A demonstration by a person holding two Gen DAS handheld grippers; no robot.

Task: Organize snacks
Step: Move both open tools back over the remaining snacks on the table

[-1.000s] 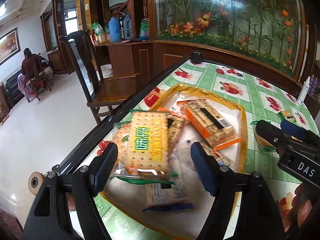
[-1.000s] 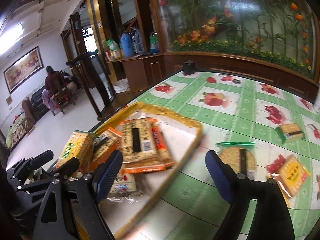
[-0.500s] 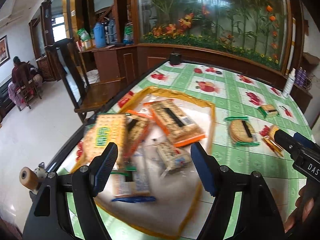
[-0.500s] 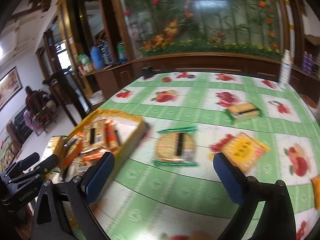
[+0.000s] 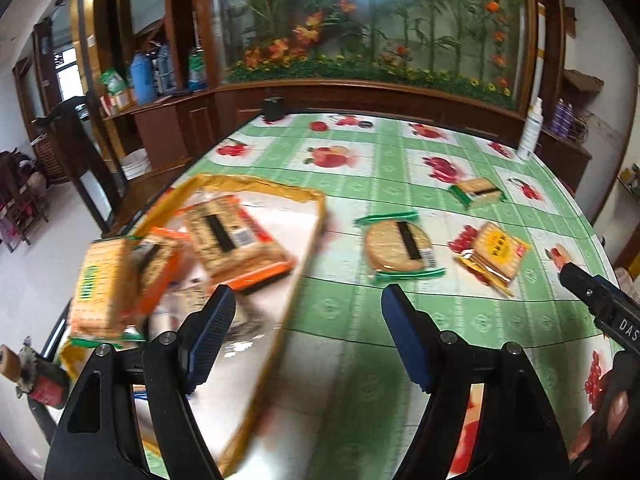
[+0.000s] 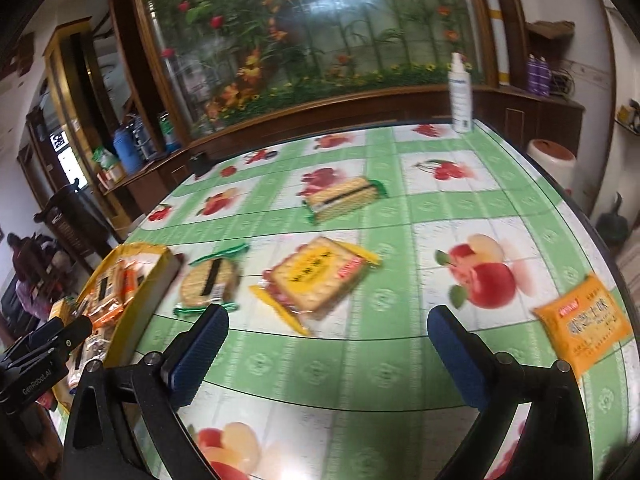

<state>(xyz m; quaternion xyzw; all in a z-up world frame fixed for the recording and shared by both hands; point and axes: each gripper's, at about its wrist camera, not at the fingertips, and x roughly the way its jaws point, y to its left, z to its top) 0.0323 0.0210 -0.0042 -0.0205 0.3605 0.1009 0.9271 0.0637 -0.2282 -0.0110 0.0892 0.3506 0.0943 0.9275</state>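
Both pairs of blue-padded fingers stand apart, holding nothing: left gripper (image 5: 306, 336) over the yellow-rimmed tray (image 5: 256, 186); right gripper (image 6: 326, 354), jaws just widened, above the green fruit-print surface (image 6: 448, 208); the square yellow-labelled cracker packet (image 6: 316, 278) lies just beyond, the round green-edged biscuit packet (image 6: 208, 286) beside the tray

Four snack packs lie loose on the tablecloth: a round cracker pack (image 6: 208, 286) at nine o'clock, a yellow biscuit pack (image 6: 320, 280) dead centre, a green-edged cracker pack (image 6: 344, 196) at twelve, an orange pack (image 6: 584, 326) at three. One yellow-rimmed tray (image 5: 256, 186) holds at least three packs; one spray bottle (image 6: 460, 96) stands at one o'clock.
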